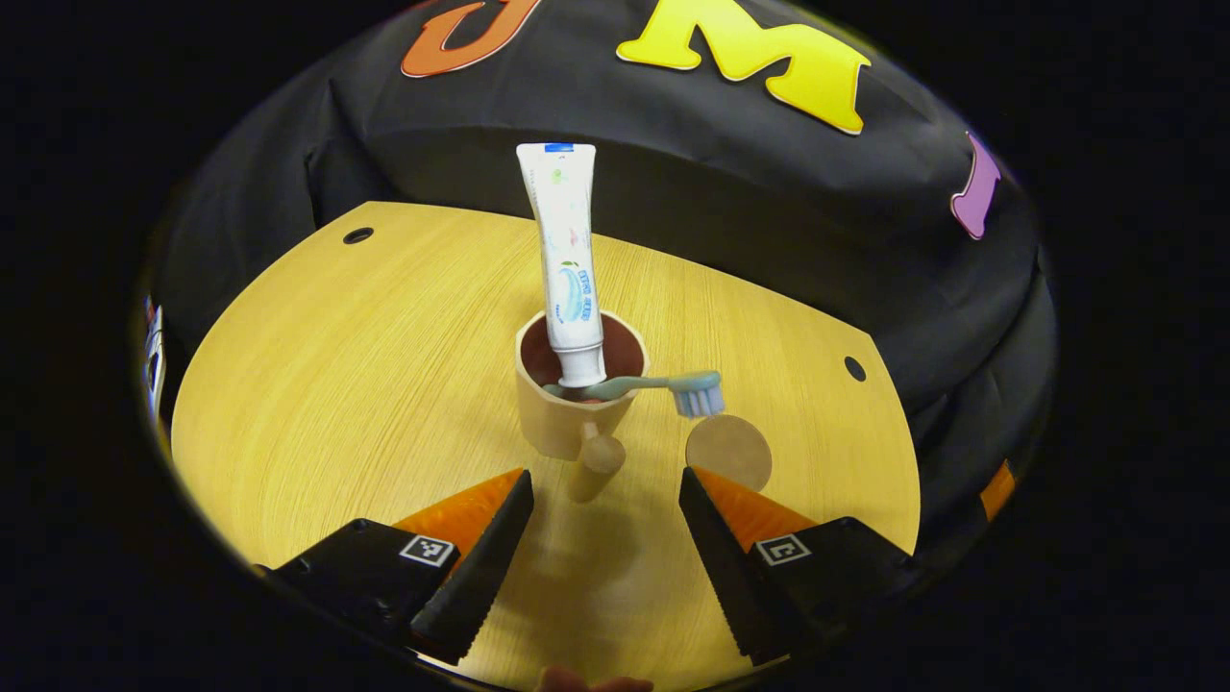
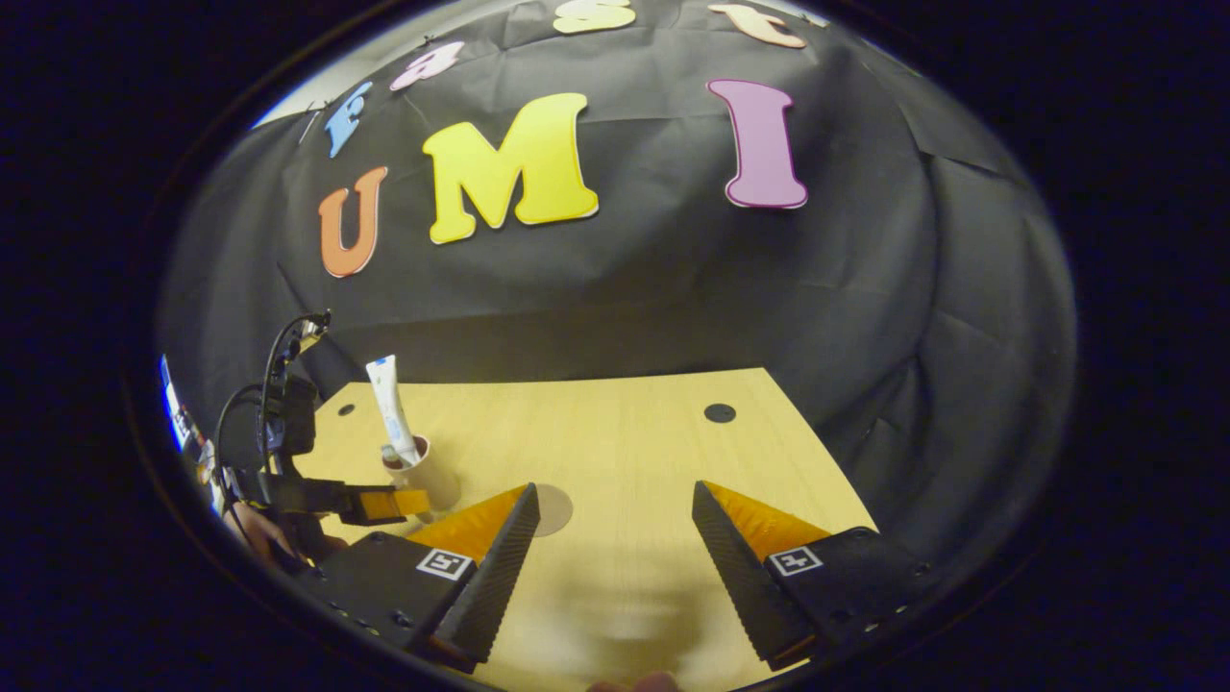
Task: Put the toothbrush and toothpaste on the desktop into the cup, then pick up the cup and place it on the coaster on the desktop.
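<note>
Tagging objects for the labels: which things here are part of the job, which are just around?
Job:
- cup, handle toward the left claw
- toothpaste, upright in the cup
- toothbrush, lying across the cup's rim
- coaster, bare, beside the cup
- right claw, open over the desk

Around:
- cable holes in the desk

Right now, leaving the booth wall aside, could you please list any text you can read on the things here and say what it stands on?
Toothpaste tube: coloured print on its side, too small and blurred to read.
Square tags on the left gripper and the right gripper: black-and-white code patterns, no words.
Cup, toothbrush, coaster: no text that I can see.
</note>
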### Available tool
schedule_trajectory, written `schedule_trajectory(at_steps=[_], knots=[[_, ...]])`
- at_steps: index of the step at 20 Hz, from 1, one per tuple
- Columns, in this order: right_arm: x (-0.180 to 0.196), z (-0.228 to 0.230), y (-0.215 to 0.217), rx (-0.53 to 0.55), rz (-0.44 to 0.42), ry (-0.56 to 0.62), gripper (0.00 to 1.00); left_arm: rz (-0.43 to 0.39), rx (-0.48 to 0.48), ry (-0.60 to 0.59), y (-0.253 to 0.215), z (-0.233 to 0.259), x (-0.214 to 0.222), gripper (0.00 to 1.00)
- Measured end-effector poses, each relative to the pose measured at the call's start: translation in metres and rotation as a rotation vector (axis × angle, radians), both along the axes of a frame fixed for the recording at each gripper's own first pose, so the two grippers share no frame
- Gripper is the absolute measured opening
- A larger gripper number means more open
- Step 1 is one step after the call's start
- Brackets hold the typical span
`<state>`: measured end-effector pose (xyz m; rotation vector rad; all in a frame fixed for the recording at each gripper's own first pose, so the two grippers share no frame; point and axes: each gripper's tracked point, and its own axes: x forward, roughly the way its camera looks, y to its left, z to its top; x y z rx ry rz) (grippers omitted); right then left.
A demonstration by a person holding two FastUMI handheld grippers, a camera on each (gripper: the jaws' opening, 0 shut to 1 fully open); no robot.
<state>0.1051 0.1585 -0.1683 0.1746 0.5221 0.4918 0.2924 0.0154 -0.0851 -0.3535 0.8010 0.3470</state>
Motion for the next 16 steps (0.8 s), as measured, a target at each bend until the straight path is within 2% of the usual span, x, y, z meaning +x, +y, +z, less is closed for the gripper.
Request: schedule_trajectory(at_steps=[8,11,12,13,16], knots=[[-0.024,-0.014,0.004,-0.016,0.02,0.089,0.96,-0.009,-0.006,0.071,0.011,-0.017,0.01,0.95],[-0.04,-0.021,0.007,-0.002,0.013,0.163,0.96,-0.043,-0.023,0.127,0.009,-0.021,0.011,0.92],[-0.047,-0.024,0.007,0.0,0.009,0.186,0.96,-0.055,-0.022,0.139,0.008,-0.019,0.013,1.0],[-0.052,-0.026,0.007,0.001,0.009,0.204,0.96,-0.062,-0.016,0.148,0.008,-0.017,0.014,0.9],[-0.059,-0.026,0.014,0.001,0.02,0.23,0.96,-0.068,-0.02,0.17,0.014,-0.02,0.017,0.9]])
